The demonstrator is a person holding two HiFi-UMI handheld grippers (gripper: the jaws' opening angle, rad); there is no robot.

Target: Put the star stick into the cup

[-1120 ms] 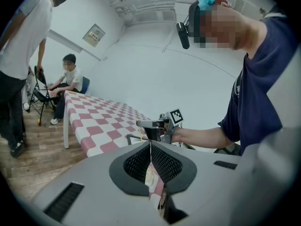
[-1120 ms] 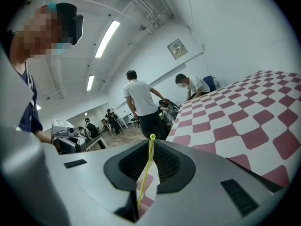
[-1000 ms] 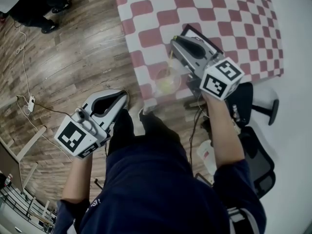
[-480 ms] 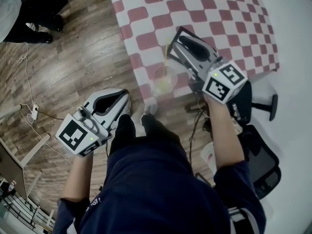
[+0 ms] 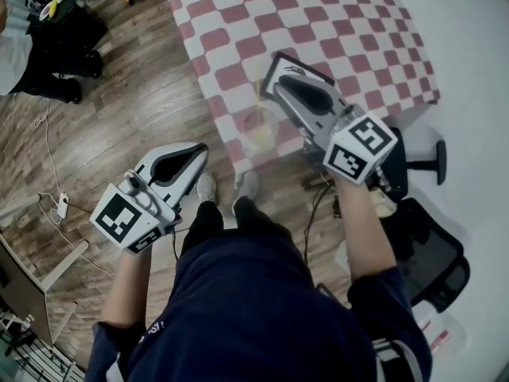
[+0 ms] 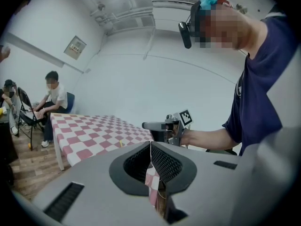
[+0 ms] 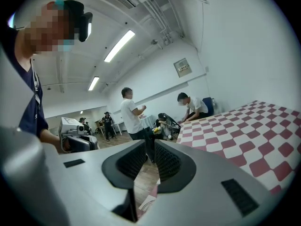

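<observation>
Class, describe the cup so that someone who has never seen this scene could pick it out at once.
Find the table with the red-and-white checked cloth, then its near corner by the wooden floor. The cup stands there, beside the tip of the right hand-held gripper. It is the only see-through thing on the cloth, yellowish at the bottom.

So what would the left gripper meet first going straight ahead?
Likely the right gripper, almost dead ahead; the checkered table lies just left of that line. Depth is unclear.

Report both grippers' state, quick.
Left gripper: shut, holding nothing.
Right gripper: open by a narrow gap, nothing between the jaws.
</observation>
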